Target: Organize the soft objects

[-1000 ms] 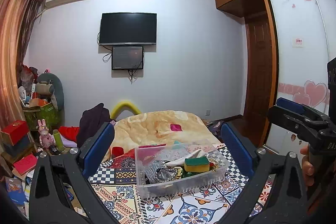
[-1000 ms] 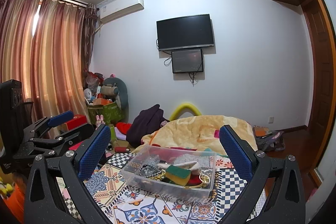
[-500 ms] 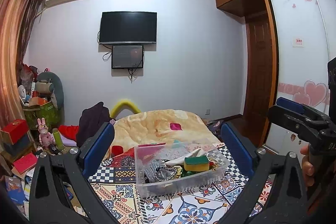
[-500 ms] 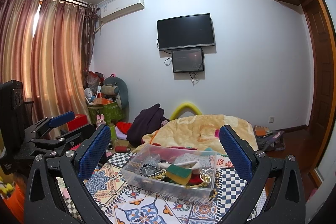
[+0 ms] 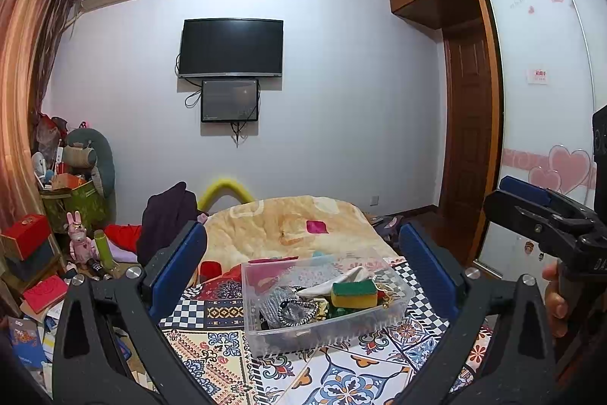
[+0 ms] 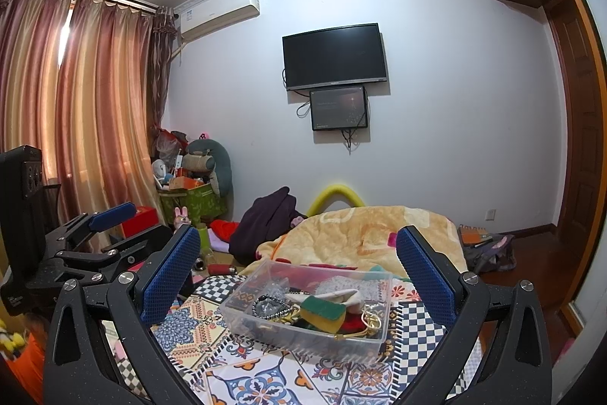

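Note:
A clear plastic bin (image 5: 394, 308) (image 6: 261, 323) stands on a patterned tablecloth. It holds a green and yellow sponge (image 5: 354, 292) (image 6: 322, 308), a white cloth (image 5: 334, 283), a grey beaded item (image 5: 296, 308) and other soft things. My left gripper (image 5: 303, 264) is open and empty, held above and before the bin. My right gripper (image 6: 299, 264) is open and empty, also before the bin. Each gripper shows at the edge of the other's view, the right one (image 5: 538, 211) and the left one (image 6: 95, 238).
A bed with a yellow blanket (image 5: 288, 226) lies behind the table. Dark clothes (image 5: 167, 211), a yellow foam arch (image 5: 225, 186), boxes and toys (image 5: 79, 234) crowd the left floor. A wardrobe (image 5: 546, 101) stands right, curtains (image 6: 76, 101) left.
Both views have barely shifted. Both grippers stay open and empty, and the bin and its contents have not moved.

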